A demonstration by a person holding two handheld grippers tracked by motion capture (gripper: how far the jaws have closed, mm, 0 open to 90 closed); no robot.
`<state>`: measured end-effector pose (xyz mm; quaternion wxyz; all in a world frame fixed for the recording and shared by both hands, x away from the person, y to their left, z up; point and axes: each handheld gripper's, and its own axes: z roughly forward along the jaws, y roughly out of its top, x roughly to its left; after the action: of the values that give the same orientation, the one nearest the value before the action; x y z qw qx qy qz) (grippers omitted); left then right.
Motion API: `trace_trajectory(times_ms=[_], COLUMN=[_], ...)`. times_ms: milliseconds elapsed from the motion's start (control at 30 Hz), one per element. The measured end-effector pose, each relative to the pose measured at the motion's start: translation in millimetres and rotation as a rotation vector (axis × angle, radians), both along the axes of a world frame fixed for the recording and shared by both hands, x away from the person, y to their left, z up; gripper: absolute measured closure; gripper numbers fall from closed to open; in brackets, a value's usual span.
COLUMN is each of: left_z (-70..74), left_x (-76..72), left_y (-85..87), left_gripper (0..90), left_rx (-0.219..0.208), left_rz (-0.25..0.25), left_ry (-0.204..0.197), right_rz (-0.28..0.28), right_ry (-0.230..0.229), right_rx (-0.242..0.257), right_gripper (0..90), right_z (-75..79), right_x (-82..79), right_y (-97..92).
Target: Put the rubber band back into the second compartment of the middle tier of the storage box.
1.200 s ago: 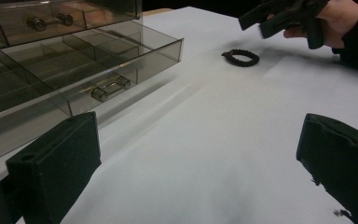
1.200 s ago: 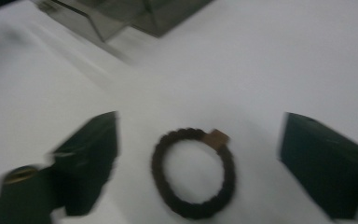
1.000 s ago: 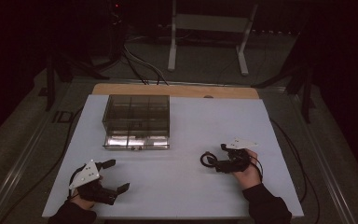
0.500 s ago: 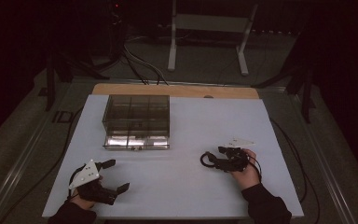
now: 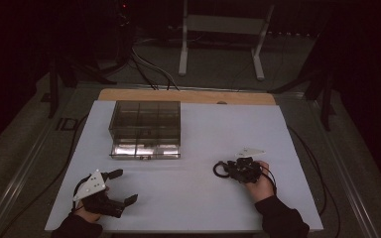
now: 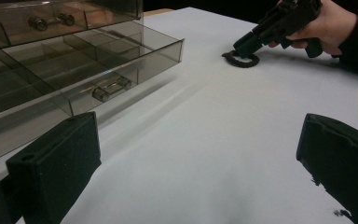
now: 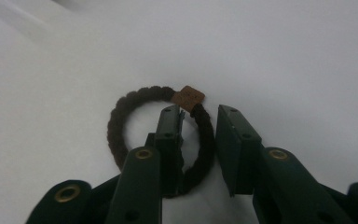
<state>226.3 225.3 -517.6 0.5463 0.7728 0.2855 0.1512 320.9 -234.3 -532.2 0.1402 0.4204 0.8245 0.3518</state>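
1. The jaws of the right gripper (image 7: 198, 135) have just been closing. They stand on both sides of one side of the hair tie (image 7: 121, 116), and a gap remains at the right jaw, so no grip yet.
2. The hair tie is a dark braided ring with a small brown tag; it lies flat on the white surface (image 5: 198, 193), to the right of the clear box (image 5: 146, 130).
3. The right hand (image 5: 259, 184) holds its gripper low and tilted down.
4. The left gripper (image 5: 116, 187) rests in front of the box, jaws wide apart and empty.
5. The left gripper view shows small metal parts inside the box's compartments.
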Motion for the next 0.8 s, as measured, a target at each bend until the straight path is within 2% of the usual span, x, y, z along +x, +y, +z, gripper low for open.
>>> trace_trajectory(times_ms=[233, 267, 300, 367, 467, 800], left_z=[0.0, 0.1, -0.1, -0.1, 0.3, 0.2], left_x=[-0.2, -0.1, 0.3, 0.1, -0.1, -0.4], left_y=[0.1, 0.0, 0.0, 0.0, -0.1, 0.4], left_gripper=[0.3, 0.3, 0.3, 0.4, 0.3, 0.3], left_rx=[0.000, 0.001, -0.002, -0.003, -0.001, 0.000], left_rz=[0.000, -0.001, -0.001, 0.000, -0.002, -0.001], left_ry=[-0.001, -0.001, 0.001, 0.002, -0.001, -0.001], right_rz=[-0.005, -0.005, 0.003, 0.003, -0.001, -0.019], right_ry=[-0.038, -0.038, -0.051, -0.057, -0.055, -0.033], right_rx=[-0.060, -0.060, -0.086, -0.100, -0.093, -0.026], right_gripper=[82.9, 82.9, 83.7, 84.4, 85.7, 86.4], right_z=[0.0, 0.0, 0.4, 0.6, 0.9, 8.0], right_x=[-1.5, -1.5, -2.6, -3.2, -3.5, -4.6], right_y=[2.9, 2.9, 5.4, 7.1, 6.6, 3.4])
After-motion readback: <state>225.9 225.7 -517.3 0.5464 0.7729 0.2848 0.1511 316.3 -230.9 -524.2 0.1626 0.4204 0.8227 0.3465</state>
